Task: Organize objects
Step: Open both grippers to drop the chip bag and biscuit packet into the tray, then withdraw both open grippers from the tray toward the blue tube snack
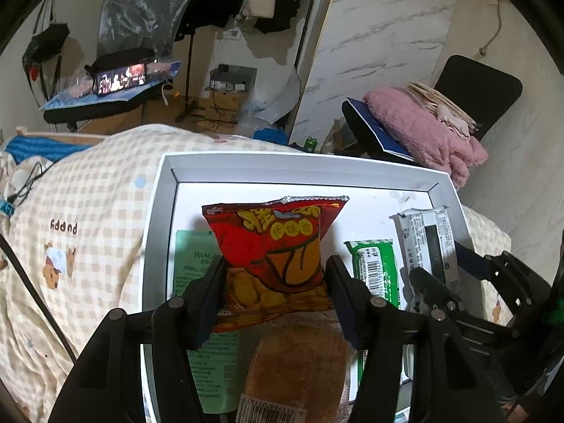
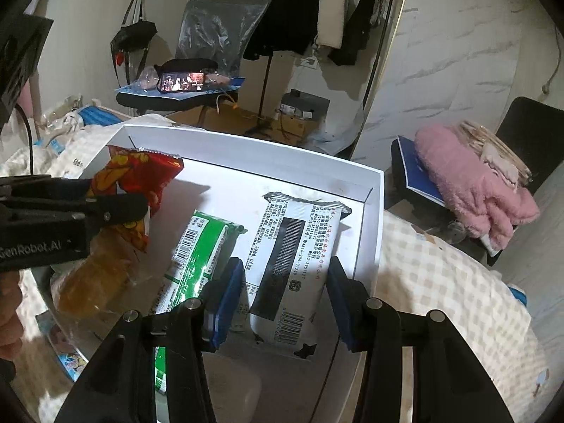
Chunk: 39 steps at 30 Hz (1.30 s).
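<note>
My left gripper (image 1: 275, 278) is shut on a red snack bag (image 1: 275, 246) and holds it above the white box (image 1: 158, 211); both also show in the right wrist view, gripper (image 2: 116, 208), bag (image 2: 141, 176). My right gripper (image 2: 285, 289) is open, its fingers either side of a white and black packet (image 2: 289, 261) lying in the box at the right. A green packet (image 2: 197, 250) lies beside it. Under the red bag lie a clear-wrapped orange pastry (image 1: 299, 363) and a pale green sachet (image 1: 197, 317).
The box (image 2: 370, 218) sits on a checked quilt (image 1: 88, 211) on a bed. A black chair with a pink towel (image 2: 472, 190) stands at the right. A stool with a lit phone (image 2: 183, 83) and a clothes rack stand behind.
</note>
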Each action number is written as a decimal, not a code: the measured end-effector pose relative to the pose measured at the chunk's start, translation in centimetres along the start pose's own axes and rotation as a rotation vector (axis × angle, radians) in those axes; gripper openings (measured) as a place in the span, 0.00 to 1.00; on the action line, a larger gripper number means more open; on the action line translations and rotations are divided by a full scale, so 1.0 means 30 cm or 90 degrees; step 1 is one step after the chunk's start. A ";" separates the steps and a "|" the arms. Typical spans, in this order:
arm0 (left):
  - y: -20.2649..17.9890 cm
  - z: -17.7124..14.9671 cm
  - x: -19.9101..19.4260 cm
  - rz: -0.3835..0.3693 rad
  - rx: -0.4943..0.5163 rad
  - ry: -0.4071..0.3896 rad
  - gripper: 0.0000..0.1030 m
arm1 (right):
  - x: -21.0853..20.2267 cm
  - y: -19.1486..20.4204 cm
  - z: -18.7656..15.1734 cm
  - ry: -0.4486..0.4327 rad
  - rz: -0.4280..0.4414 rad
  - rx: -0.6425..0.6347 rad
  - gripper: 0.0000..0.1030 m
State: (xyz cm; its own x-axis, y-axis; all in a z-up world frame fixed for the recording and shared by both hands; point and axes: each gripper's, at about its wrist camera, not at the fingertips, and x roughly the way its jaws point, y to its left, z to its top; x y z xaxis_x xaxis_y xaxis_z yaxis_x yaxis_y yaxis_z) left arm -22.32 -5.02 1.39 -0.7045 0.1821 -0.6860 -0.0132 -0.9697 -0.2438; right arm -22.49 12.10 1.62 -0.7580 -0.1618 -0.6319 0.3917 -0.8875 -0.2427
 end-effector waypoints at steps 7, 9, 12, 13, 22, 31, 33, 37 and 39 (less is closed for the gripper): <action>-0.002 0.001 -0.020 0.007 0.018 -0.016 0.70 | 0.005 0.014 -0.006 0.003 -0.024 -0.020 0.48; 0.004 0.002 -0.030 0.005 0.010 -0.023 0.70 | 0.003 0.017 -0.005 0.002 -0.017 -0.020 0.53; 0.016 0.005 -0.057 -0.005 -0.005 -0.045 0.71 | -0.010 0.034 -0.006 -0.011 -0.011 -0.029 0.68; 0.019 0.007 -0.073 -0.006 -0.007 -0.055 0.71 | -0.017 0.040 -0.005 -0.015 -0.012 -0.033 0.79; 0.044 0.001 -0.349 -0.121 -0.017 -0.153 0.79 | -0.198 -0.004 0.034 -0.051 0.126 0.010 0.81; 0.064 -0.064 -0.645 -0.088 0.032 -0.191 0.81 | -0.501 -0.031 0.057 -0.085 0.252 0.045 0.81; 0.073 -0.072 -0.707 -0.087 0.018 -0.198 0.83 | -0.566 -0.045 0.050 -0.083 0.265 0.060 0.81; 0.060 -0.095 -0.752 -0.065 0.004 -0.196 0.85 | -0.646 -0.088 0.014 -0.096 0.266 0.124 0.81; 0.032 -0.119 -0.751 -0.051 0.018 -0.179 0.85 | -0.642 -0.111 -0.005 -0.087 0.276 0.147 0.82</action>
State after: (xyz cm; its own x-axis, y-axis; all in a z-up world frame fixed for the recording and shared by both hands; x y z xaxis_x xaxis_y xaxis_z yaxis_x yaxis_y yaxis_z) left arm -3.93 -9.48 14.16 -0.8694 0.2102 -0.4472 -0.0943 -0.9590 -0.2673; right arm -9.12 18.24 14.50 -0.6191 -0.5776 -0.5321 0.5715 -0.7961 0.1991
